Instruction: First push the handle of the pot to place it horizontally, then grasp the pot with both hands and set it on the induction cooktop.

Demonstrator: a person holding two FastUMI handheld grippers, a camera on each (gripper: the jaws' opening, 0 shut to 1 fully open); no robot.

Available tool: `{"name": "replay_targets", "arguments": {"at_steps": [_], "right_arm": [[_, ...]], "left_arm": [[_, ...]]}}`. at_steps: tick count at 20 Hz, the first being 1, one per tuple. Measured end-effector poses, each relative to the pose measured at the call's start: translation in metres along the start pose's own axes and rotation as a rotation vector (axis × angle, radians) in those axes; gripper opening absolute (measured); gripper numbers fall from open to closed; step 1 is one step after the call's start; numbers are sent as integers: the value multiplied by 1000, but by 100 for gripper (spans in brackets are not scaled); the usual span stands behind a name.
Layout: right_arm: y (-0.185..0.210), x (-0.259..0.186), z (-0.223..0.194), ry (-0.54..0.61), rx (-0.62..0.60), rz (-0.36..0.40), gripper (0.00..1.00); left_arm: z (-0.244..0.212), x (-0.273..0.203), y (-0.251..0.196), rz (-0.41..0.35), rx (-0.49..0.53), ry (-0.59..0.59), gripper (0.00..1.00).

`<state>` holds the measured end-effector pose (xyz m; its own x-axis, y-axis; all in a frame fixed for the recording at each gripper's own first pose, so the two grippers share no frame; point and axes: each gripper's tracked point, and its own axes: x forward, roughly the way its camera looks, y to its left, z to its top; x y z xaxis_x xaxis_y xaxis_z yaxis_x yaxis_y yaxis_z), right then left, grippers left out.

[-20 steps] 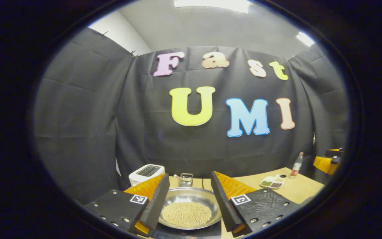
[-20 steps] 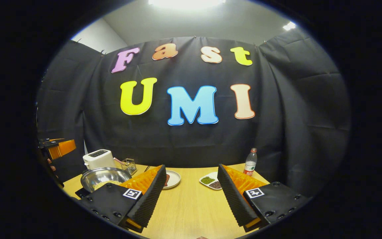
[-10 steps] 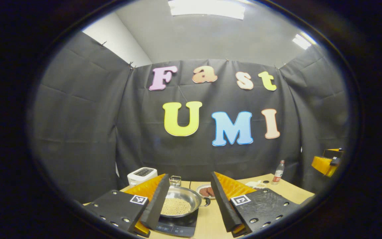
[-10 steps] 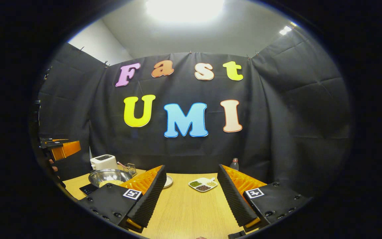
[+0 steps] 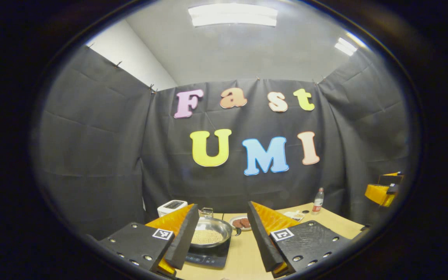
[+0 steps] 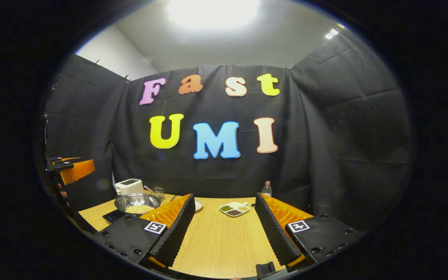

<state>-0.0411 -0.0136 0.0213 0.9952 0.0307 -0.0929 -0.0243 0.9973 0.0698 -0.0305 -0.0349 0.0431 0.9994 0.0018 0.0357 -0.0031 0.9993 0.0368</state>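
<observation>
Left gripper view: left gripper (image 5: 218, 237) jaws spread wide, holding nothing. Pot (image 5: 210, 231), holding pale beans, sits on induction cooktop (image 5: 207, 257) straight ahead between jaws, apart from both fingers. Small handle stub (image 5: 238, 233) juts sideways from pot's right rim, roughly level. Right gripper (image 5: 383, 190) at far right edge, well apart from pot.

Right gripper view: right gripper (image 6: 224, 229) jaws released, bare worktop (image 6: 220, 243) between them. Pot (image 6: 137, 202) lies far to left, on cooktop (image 6: 112, 216). Left gripper (image 6: 70, 170) at left edge.

Judgement: placement looks done; left gripper is nearer to pot.
</observation>
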Motion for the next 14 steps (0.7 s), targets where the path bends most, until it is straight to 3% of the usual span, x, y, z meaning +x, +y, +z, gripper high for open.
{"name": "replay_targets", "arguments": {"at_steps": [5,14], "right_arm": [[-2,-13,5,-22,-13,-29,98],[-8,-33,15,-70,8,-107,98]], "left_arm": [[2,-17,8,-12,17,9,76],[-6,-33,28,-27,-24,9,72]]}}
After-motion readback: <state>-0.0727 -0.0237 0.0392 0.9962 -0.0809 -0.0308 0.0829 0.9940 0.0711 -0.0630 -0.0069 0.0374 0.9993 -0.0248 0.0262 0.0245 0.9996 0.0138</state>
